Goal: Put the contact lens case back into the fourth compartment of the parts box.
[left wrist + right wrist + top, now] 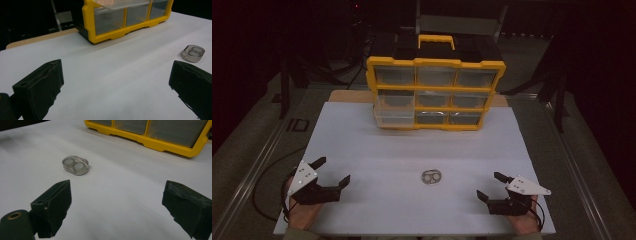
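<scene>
While both claws stand wide open and empty, left claw (332,171) and right claw (490,186) flank a small clear two-well case (432,177) lying on the white tabletop (362,135), near the yellow drawer organizer (435,93), its lower-left clear drawer (395,118) pulled out.

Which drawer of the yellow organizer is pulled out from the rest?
The left drawer of the bottom row on the yellow organizer. Its clear front juts forward past the frame toward the white mat, while the other eight sit flush.
</scene>
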{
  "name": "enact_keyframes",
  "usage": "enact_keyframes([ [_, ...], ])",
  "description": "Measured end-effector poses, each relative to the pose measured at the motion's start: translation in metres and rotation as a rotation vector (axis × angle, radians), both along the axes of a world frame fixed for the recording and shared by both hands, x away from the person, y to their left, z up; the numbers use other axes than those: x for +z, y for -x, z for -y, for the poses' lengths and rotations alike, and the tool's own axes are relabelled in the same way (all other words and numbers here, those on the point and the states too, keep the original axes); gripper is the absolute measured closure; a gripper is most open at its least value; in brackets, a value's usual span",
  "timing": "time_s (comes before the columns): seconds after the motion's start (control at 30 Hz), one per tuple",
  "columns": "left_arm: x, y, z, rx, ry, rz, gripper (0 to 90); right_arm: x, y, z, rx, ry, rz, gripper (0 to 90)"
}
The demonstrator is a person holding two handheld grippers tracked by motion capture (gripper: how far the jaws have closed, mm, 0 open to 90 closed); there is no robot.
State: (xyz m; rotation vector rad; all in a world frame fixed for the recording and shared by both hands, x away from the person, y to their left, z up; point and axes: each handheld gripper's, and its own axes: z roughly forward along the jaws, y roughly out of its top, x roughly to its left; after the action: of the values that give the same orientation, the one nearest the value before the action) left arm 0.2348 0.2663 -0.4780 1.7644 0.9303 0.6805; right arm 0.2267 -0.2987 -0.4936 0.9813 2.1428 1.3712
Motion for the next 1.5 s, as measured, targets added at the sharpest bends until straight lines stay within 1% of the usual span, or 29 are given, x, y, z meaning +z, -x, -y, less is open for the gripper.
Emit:
enact_keyframes([
  [0.13, 0.001, 0.0, 0.001, -0.004, 0.011, 0.013, 0.3, 0.004, -0.001, -0.001, 0.009, -0.002, -0.005, 8.4],
  [0.27, 0.001, 0.0, 0.004, -0.004, 0.001, 0.022, 0.3, 0.012, -0.002, -0.004, 0.021, -0.002, -0.001, 8.4],
  [0.37, 0.001, 0.0, 0.005, -0.006, -0.002, 0.023, 0.3, 0.016, -0.002, -0.006, 0.032, -0.001, -0.011, 8.4],
  [0.47, 0.0, 0.0, 0.006, -0.009, 0.0, 0.024, 0.3, 0.02, -0.002, -0.007, 0.043, 0.02, -0.023, 8.3],
  [0.5, 0.0, 0.0, 0.006, -0.009, 0.0, 0.025, 0.3, 0.022, -0.003, -0.008, 0.053, 0.021, -0.028, 8.3],
  [0.53, 0.0, -0.001, 0.006, -0.009, -0.002, 0.025, 0.2, 0.023, -0.003, -0.008, 0.053, 0.023, -0.031, 8.1],
  [0.7, 0.001, 0.0, 0.008, -0.01, -0.004, 0.029, 0.1, 0.03, -0.007, -0.009, 0.052, 0.035, -0.032, 7.5],
  [0.8, 0.0, 0.0, 0.008, -0.013, 0.0, 0.029, 0.1, 0.035, -0.009, -0.011, 0.058, 0.056, -0.035, 7.3],
  [0.83, 0.0, 0.0, 0.008, -0.014, -0.001, 0.029, 0.1, 0.036, -0.01, -0.011, 0.06, 0.053, -0.037, 7.3],
  [0.9, 0.0, 0.0, 0.008, -0.014, -0.004, 0.029, 0.1, 0.039, -0.012, -0.012, 0.061, 0.062, -0.039, 7.3],
  [0.97, 0.0, 0.0, 0.009, -0.017, -0.006, 0.03, 0.1, 0.04, -0.014, -0.012, 0.064, 0.067, -0.043, 7.3],
  [1.03, 0.0, 0.0, 0.009, -0.018, -0.007, 0.03, 0.1, 0.04, -0.016, -0.013, 0.067, 0.075, -0.058, 7.3],
  [1.2, -0.001, 0.0, 0.01, -0.02, -0.01, 0.029, 0.1, 0.04, -0.02, -0.015, 0.077, 0.098, -0.077, 7.3],
  [1.5, -0.002, 0.001, 0.01, -0.019, -0.011, 0.033, 0.1, 0.042, -0.028, -0.026, 0.108, 0.136, -0.105, 7.3],
])
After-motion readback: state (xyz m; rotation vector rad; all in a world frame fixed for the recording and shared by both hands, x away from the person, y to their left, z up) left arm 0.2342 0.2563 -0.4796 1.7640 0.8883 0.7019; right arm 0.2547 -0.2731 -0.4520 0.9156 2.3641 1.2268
